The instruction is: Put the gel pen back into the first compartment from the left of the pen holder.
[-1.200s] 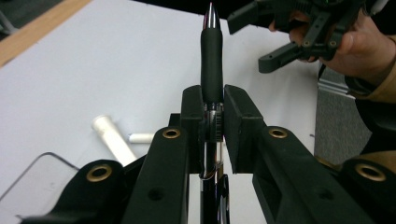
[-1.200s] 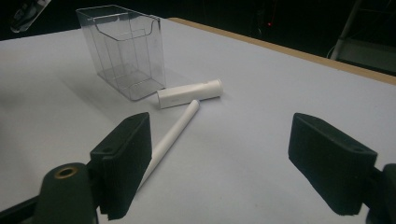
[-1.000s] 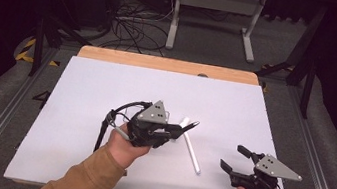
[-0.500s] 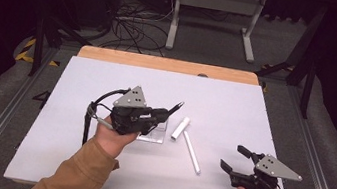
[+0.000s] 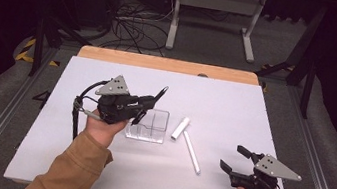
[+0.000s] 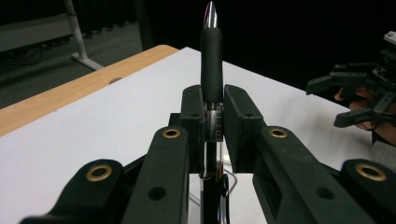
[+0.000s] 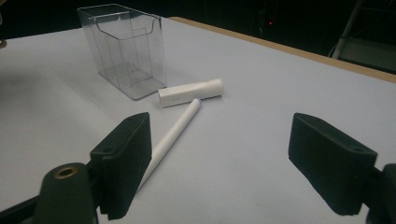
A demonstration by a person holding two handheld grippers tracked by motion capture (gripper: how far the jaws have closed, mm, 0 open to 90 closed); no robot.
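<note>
1. My left gripper [image 5: 147, 105] has swung left across the table [image 5: 95, 164] and now hangs above the clear plastic holder [image 5: 148, 125], which a second ago it covered.
2. Its jaws are clamped on the black pen [image 6: 211, 60], held at the barrel just below the rubber grip, metal tip pointing up and away.
3. That puts the pen over the holder, not yet in it; I judge the drop-in is next, after tilting it upright.
4. My right gripper [image 5: 235, 158] hasn't budged at the near right edge, jaws wide apart on nothing.
5. The white stick [image 7: 173, 133] and white cap [image 7: 190, 92] lie untouched beside the holder.
</note>
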